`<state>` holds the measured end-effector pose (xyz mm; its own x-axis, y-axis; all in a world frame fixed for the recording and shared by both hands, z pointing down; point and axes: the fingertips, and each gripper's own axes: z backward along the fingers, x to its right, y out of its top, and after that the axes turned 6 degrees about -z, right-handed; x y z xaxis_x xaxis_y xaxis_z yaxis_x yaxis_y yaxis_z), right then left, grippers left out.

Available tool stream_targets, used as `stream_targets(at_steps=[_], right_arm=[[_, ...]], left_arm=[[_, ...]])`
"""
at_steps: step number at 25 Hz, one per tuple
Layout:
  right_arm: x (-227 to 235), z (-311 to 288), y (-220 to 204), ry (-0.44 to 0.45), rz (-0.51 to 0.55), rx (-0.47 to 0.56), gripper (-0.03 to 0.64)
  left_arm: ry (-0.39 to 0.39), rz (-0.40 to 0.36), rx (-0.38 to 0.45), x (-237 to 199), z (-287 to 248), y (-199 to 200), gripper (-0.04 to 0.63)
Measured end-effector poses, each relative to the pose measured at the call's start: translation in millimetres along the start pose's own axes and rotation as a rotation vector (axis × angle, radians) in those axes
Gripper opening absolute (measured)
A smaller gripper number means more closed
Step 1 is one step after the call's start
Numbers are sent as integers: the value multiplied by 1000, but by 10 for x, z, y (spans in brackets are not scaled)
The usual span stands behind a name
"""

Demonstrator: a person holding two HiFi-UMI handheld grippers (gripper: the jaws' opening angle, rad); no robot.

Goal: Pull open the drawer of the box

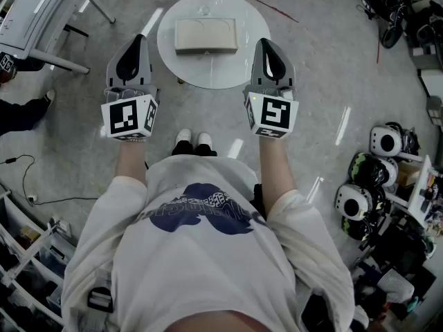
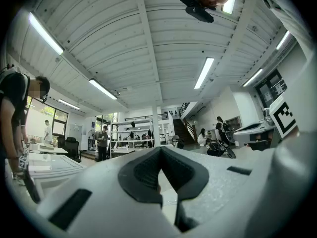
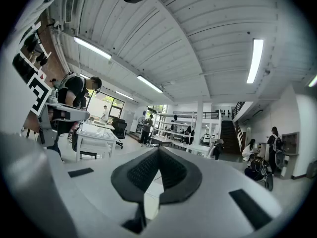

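A beige box lies on a round white table ahead of the person. My left gripper hangs in the air to the table's left, level, jaws together and empty. My right gripper hovers over the table's right edge, also shut and empty. Both are apart from the box. In the left gripper view the closed left gripper points across the room, with no box in sight. The right gripper view shows the closed right gripper the same way.
White desks stand at the far left. Helmets on a rack crowd the right side, shelving the lower left. The person's shoes stand just short of the table. People stand at desks across the room.
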<state>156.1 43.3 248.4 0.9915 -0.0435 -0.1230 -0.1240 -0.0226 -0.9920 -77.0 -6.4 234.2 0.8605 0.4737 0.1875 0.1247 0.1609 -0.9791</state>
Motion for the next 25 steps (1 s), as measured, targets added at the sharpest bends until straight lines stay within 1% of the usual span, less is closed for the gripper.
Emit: stream_targets(at_steps=[10, 13, 16, 20, 22, 24, 25], right_arm=[[-29, 34, -13, 20, 53, -13, -3], [-33, 50, 5, 28, 52, -9, -3], [20, 80, 15, 45, -4, 0, -3], [168, 138, 61, 82, -153, 37, -3], [270, 148, 62, 78, -187, 43, -3], [351, 150, 52, 79, -204, 42, -3], [378, 150, 42, 87, -214, 41, 9]], left_arm=[[16, 3, -3, -10, 46, 14, 8], [17, 9, -6, 11, 60, 11, 8], [11, 38, -19, 44, 70, -5, 8], [7, 127, -56, -21, 102, -29, 8], [4, 153, -81, -72, 111, -55, 8], [-4, 163, -105, -90, 125, -86, 8], [-6, 168, -114, -89, 133, -103, 8]])
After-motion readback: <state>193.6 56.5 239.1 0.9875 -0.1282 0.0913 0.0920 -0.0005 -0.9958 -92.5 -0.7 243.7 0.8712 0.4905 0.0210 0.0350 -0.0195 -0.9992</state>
